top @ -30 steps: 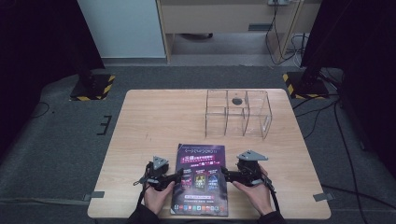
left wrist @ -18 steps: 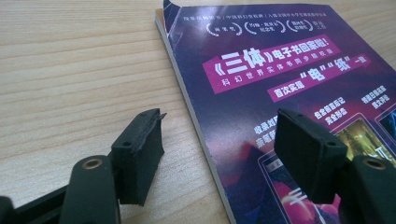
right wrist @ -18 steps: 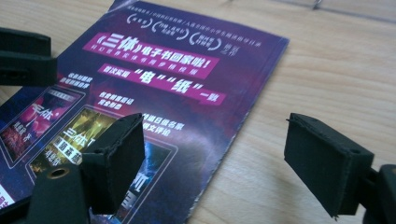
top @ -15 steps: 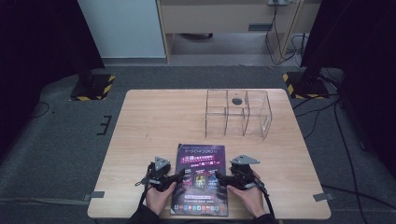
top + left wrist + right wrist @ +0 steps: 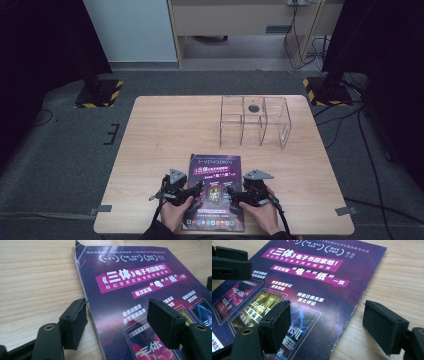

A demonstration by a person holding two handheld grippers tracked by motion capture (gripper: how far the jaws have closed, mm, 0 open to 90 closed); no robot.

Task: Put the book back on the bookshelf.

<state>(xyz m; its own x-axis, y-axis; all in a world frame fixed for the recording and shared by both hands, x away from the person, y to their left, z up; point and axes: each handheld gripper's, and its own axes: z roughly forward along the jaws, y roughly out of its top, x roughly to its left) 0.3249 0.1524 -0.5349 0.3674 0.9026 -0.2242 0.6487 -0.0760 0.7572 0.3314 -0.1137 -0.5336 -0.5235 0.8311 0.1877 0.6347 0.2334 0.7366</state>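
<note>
A thin, glossy purple magazine (image 5: 216,191) with white and pink print lies flat at the near edge of the pale wood-grain table (image 5: 165,130), its far left corner slightly curled. The left gripper (image 5: 117,322) is spread wide, its square, matte black foam-like pads straddling the magazine's left edge, one pad over bare wood and the other above the cover, while the right gripper (image 5: 335,327) gapes equally wide astride the right edge. Well apart, toward the far right of the table, stands a clear, boxy acrylic organizer (image 5: 255,121) with upright dividers
</note>
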